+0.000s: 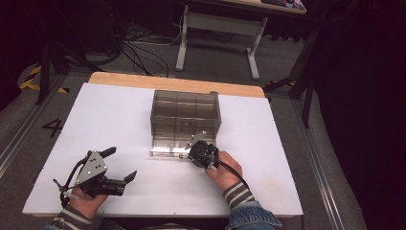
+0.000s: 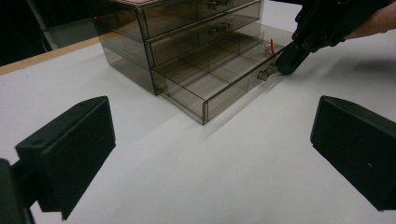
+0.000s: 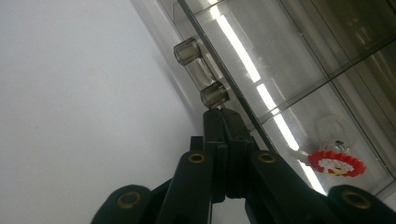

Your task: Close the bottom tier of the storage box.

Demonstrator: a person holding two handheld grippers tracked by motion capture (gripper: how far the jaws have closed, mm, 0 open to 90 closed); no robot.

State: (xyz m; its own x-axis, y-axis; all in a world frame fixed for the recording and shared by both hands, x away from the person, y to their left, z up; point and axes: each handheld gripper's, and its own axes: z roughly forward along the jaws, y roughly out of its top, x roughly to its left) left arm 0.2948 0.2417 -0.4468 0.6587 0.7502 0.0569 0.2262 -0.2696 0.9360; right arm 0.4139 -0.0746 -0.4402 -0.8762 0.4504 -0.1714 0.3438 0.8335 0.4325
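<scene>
1. Nearest us, the left gripper [image 1: 125, 167] rests on the white table [image 1: 268, 158] with jaws spread wide and nothing between them; we judge it parked, well apart from the work.
2. Further in, the right gripper [image 1: 190, 151] meets the front of the bottom drawer [image 2: 219, 81]; the right gripper view shows its jaws pressed together, tips [image 3: 223, 122] touching one end of the clear handle [image 3: 201, 70]; whether they pinch it or just hook it, we cannot tell.
3. The drawer stands pulled partway out of the smoky three-drawer organiser [image 1: 186, 115]; we take the low, level hold as suited to sliding it along its track.
4. The right gripper view shows a small red-rimmed trinket [image 3: 337, 164] inside the drawer, near the front wall; the left gripper view gives it as a red sliver [image 2: 272, 45].
5. Farthest, the high view adds a table frame [image 1: 218, 28] and cables [image 1: 139, 50] on the floor.
</scene>
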